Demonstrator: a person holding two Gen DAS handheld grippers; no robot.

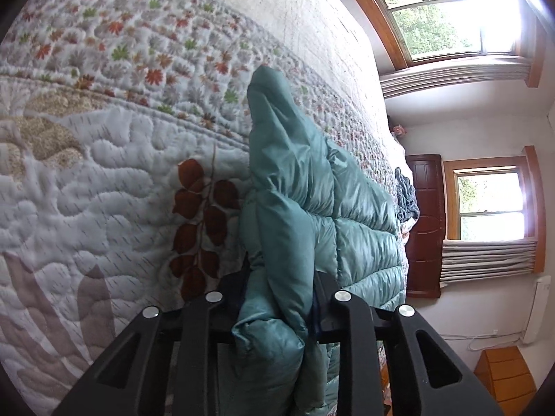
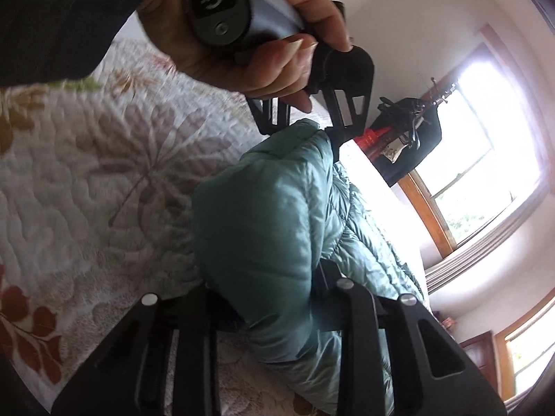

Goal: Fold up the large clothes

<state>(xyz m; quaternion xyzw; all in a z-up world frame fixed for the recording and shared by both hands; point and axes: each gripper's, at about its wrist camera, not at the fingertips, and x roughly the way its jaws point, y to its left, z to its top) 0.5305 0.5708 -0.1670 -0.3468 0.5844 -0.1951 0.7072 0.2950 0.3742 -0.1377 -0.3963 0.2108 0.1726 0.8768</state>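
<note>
A teal quilted puffer jacket [image 1: 312, 208] lies on the bed's quilt [image 1: 104, 180]. My left gripper [image 1: 277, 298] is shut on a bunched fold of the jacket, which stands up between its black fingers. In the right wrist view my right gripper [image 2: 274, 298] is shut on another thick fold of the same jacket [image 2: 263, 215]. Beyond it a hand [image 2: 263, 45] holds the left gripper [image 2: 305, 128], whose fingers pinch the far end of the jacket.
The leaf-patterned quilt [image 2: 104, 173] covers the bed. Two windows [image 1: 451, 24] with wooden frames, a dark wooden door [image 1: 425, 225] and a wooden drawer unit [image 1: 503, 374] line the wall. Dark clothes [image 1: 406, 197] lie at the bed's far edge. A dark garment [image 2: 409, 131] hangs by the window.
</note>
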